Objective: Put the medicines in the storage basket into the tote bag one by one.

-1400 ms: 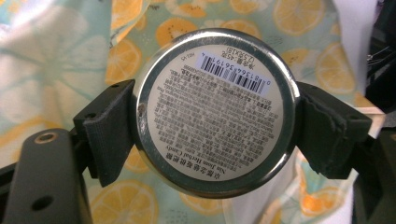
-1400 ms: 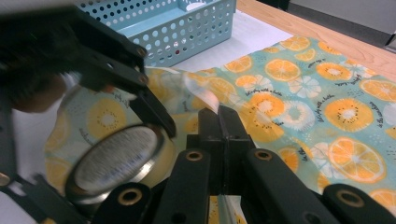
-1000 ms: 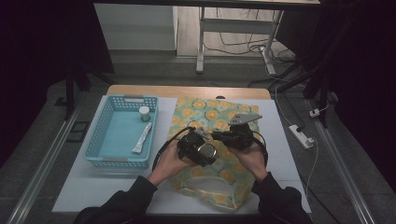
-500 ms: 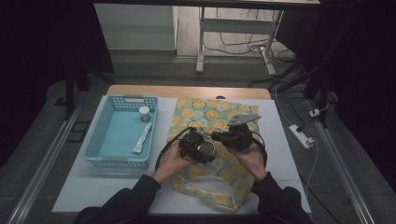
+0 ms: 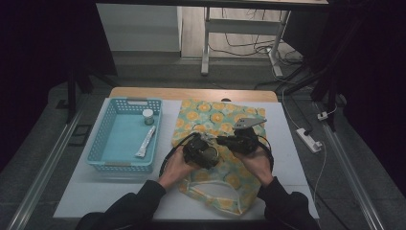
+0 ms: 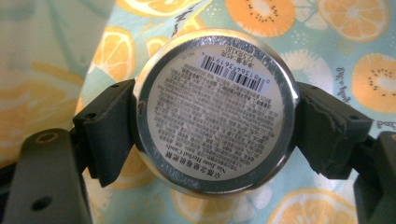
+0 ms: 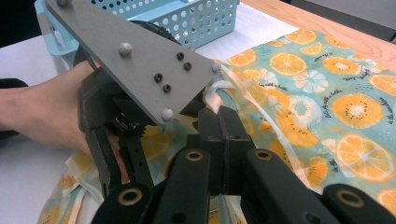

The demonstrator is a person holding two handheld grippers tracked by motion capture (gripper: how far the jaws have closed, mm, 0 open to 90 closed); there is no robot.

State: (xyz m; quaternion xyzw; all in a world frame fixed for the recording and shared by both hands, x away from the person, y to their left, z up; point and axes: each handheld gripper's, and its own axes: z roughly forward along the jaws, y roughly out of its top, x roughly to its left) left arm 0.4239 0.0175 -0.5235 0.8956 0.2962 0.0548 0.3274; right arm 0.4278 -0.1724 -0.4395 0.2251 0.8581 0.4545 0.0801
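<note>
Round silver tin with barcode label sits clamped in left gripper over fruit-print bag; right gripper pinches bag's strap.

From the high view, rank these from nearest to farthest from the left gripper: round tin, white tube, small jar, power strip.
1. Round tin: clamped in the left gripper, over the fruit-print bag.
2. White tube: in the blue basket, to its left.
3. Small jar: basket's far corner.
4. Power strip: floor, far right.
</note>
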